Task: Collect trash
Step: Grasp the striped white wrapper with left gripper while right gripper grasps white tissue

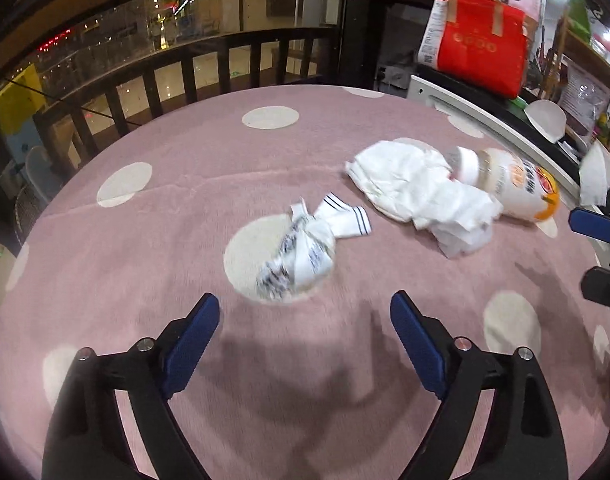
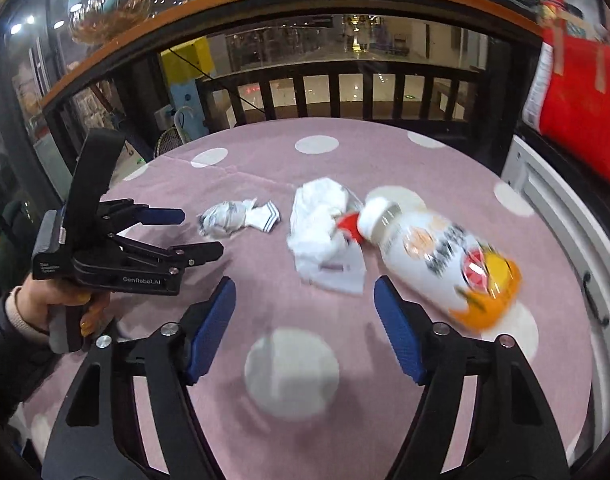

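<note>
A: Left to right, quick. What's on my left side?

B: In the right wrist view, a hand (image 2: 71,312) holds the left gripper (image 2: 201,232) above the pink polka-dot tablecloth (image 2: 265,300). Its jaws stand apart, nothing between them.

A: Agreed. From my left camera the blue pads (image 1: 193,344) are spread wide over bare cloth, and the crumpled printed wrapper (image 1: 301,256) lies just ahead of them on a white dot.

B: Next along?

A: A crumpled white tissue wad (image 2: 325,232), near the wrapper but apart from it. A red scrap pokes out at its right edge.

B: Then the bottle?

A: Yes, a white plastic drink bottle (image 2: 437,260) with an orange label end, lying on its side, cap end touching the tissue. Blurred, so I can't read the label.

B: My right gripper (image 2: 305,304)?

A: Jaws apart too, empty, hanging over the cloth in front of the tissue and bottle. A red bag (image 2: 581,112) sits off the table at far right.
</note>
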The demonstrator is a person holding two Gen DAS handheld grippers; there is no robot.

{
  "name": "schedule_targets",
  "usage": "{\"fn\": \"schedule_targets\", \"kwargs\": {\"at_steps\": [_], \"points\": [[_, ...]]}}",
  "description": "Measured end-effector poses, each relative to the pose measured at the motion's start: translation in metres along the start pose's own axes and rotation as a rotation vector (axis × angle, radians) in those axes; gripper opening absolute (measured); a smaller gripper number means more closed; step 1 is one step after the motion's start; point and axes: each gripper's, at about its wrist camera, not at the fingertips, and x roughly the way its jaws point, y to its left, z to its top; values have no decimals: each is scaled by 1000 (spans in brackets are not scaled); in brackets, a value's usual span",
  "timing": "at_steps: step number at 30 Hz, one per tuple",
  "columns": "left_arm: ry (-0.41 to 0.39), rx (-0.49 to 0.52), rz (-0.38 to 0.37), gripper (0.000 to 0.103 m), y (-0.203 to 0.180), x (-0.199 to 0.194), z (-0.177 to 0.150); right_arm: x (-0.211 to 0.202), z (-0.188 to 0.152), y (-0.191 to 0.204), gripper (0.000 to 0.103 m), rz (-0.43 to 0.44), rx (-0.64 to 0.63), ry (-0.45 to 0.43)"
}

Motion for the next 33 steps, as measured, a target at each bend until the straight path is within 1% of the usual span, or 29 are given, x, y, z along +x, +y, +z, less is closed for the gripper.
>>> {"fn": "schedule_targets", "kwargs": {"at_steps": [2, 3, 5, 6, 7, 8, 9, 10, 11, 12, 15, 17, 20, 23, 25, 29, 33], "points": [[9, 2, -1, 82, 2, 8, 9, 17, 12, 5, 68, -19, -32, 8], [15, 10, 3, 82, 3, 12, 12, 28, 18, 7, 65, -36, -46, 17], [25, 24, 11, 72, 4, 19, 15, 54, 26, 9, 61, -85, -56, 43], [32, 25, 11, 69, 5, 22, 15, 60, 26, 8, 56, -99, -60, 51], [27, 28, 18, 65, 6, 23, 15, 73, 27, 9, 52, -140, -73, 74], [21, 32, 22, 58, 6, 22, 15, 77, 26, 7, 36, -160, -76, 89], [17, 35, 29, 54, 6, 21, 15, 82, 25, 6, 25, -171, -72, 104], [15, 31, 24, 44, 6, 19, 14, 83, 24, 5, 21, -158, -62, 108], [13, 21, 11, 38, 7, 17, 14, 83, 23, 6, 14, -149, -60, 105], [11, 8, 1, 37, 9, 15, 13, 81, 23, 6, 9, -147, -63, 98], [-13, 0, 7, 36, 8, 8, 12, 63, 21, 4, 7, -118, -32, 56], [-40, 3, 17, 36, 6, -1, 9, 51, 17, 5, 7, -97, -16, 44], [-71, -13, 2, 35, 2, -19, 4, 31, 9, 8, 7, -49, 4, 33], [-105, -35, -11, 35, -3, -41, -6, 4, -2, 13, 7, -26, 12, 7], [-121, -48, -27, 35, -7, -55, -14, -18, -14, 15, 7, 5, 22, -5], [-143, -56, -62, 35, -21, -80, -33, -51, -34, 17, 7, 10, 39, -24], [-147, -54, -98, 35, -39, -94, -47, -82, -56, 14, 7, 10, 63, -46]]}}
